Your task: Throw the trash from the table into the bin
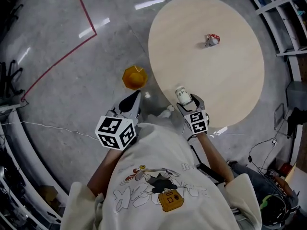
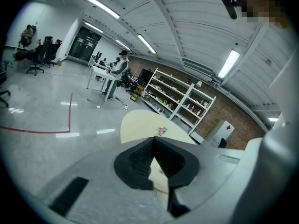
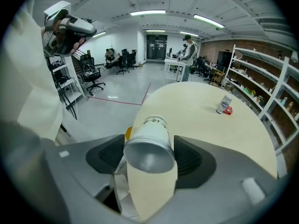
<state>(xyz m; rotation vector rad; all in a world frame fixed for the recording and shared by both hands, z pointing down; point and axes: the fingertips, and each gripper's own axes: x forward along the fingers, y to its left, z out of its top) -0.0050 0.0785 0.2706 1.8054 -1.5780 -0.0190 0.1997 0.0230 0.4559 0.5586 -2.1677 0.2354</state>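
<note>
Closest to us, a pale sweatshirt (image 1: 158, 176) with a cartoon print, soft knit; foreground only.

Right hand-held gripper (image 1: 187, 101): grey moulded shell, ribbed black pads, jaws set wide and pressed on both sides of a paper cup (image 1: 182, 95).

Cup: white, thin-walled, tapered, with dark lettering on its side. It lies along the jaws, held above the worktop's near edge.

Left hand-held gripper (image 1: 135, 98): same build, jaw tips closed together with nothing between them, off the worktop's left edge.

Worktop (image 1: 230, 95): round, pale wood-grain, matt.

Bin (image 1: 134, 77): orange, faceted, open-topped, probably plastic. It stands on the polished grey floor (image 1: 62, 80) just beside the worktop's left edge.

Other trash (image 1: 212, 40): a small white-and-red piece toward the far edge. We cannot tell whether it is crumpled or bottle-like.

Step, as we judge it: the cup is grasped and the carry to the bin is in hand. The next move calls for taking the cup off the near-left edge to above the bin's mouth, then opening the jaws. So light a cup may tumble, so we would release it low.
</note>
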